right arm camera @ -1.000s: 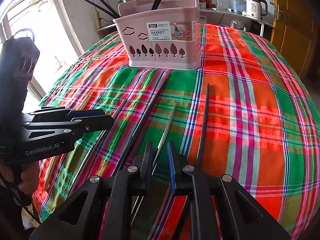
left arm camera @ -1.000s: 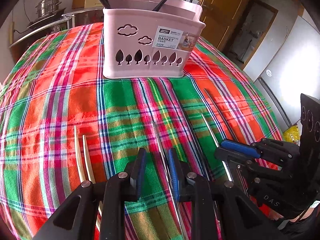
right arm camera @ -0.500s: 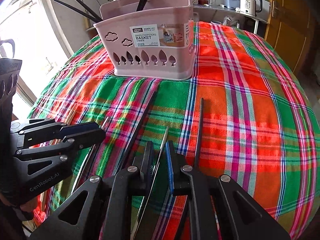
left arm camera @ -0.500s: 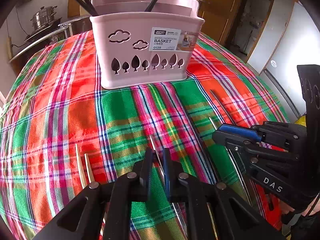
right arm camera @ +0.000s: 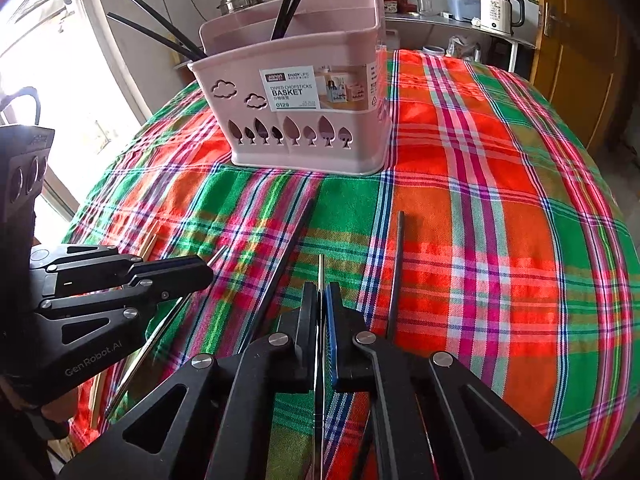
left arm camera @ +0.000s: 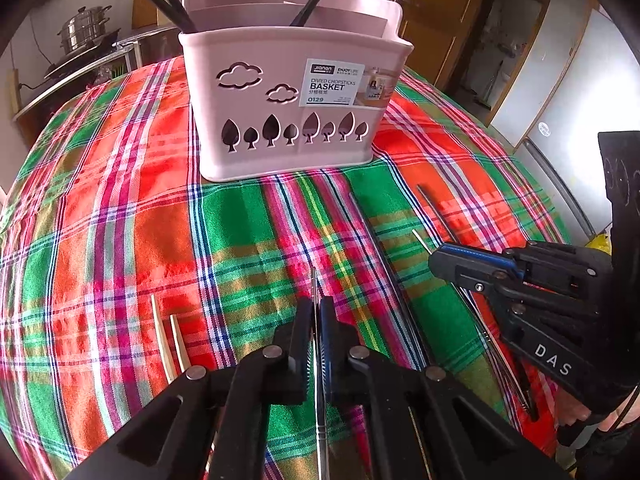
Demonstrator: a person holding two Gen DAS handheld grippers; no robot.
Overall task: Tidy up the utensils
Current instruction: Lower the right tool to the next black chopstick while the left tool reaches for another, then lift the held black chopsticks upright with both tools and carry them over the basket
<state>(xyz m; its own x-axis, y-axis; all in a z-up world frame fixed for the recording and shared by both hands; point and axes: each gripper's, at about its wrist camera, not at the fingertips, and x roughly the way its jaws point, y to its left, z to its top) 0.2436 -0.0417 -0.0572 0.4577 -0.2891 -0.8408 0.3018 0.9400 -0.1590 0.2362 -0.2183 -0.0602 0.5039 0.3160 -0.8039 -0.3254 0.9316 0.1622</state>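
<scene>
In the left wrist view my left gripper (left arm camera: 317, 312) is shut on a thin silver chopstick (left arm camera: 315, 284), whose tip pokes out ahead of the pads. My right gripper (right arm camera: 321, 296) is likewise shut on a second silver chopstick (right arm camera: 320, 268). Each gripper shows in the other's view: the right gripper (left arm camera: 436, 264) at the right, the left gripper (right arm camera: 204, 272) at the left. A pink divided basket (left arm camera: 280, 128) (right arm camera: 308, 136) stands upright further back on the plaid cloth, with several black chopsticks (right arm camera: 160, 36) leaning in it.
Two pale wooden chopsticks (left arm camera: 166, 336) lie left of my left gripper. Black chopsticks (right arm camera: 396, 272) (right arm camera: 290, 256) lie loose on the plaid tablecloth (right arm camera: 500, 220) beside my right gripper. A kettle (right arm camera: 500, 8) and pots stand on counters behind the table.
Both pairs of jaws have closed from slightly apart onto their silver chopsticks. Both views have drawn a little nearer to the basket.
</scene>
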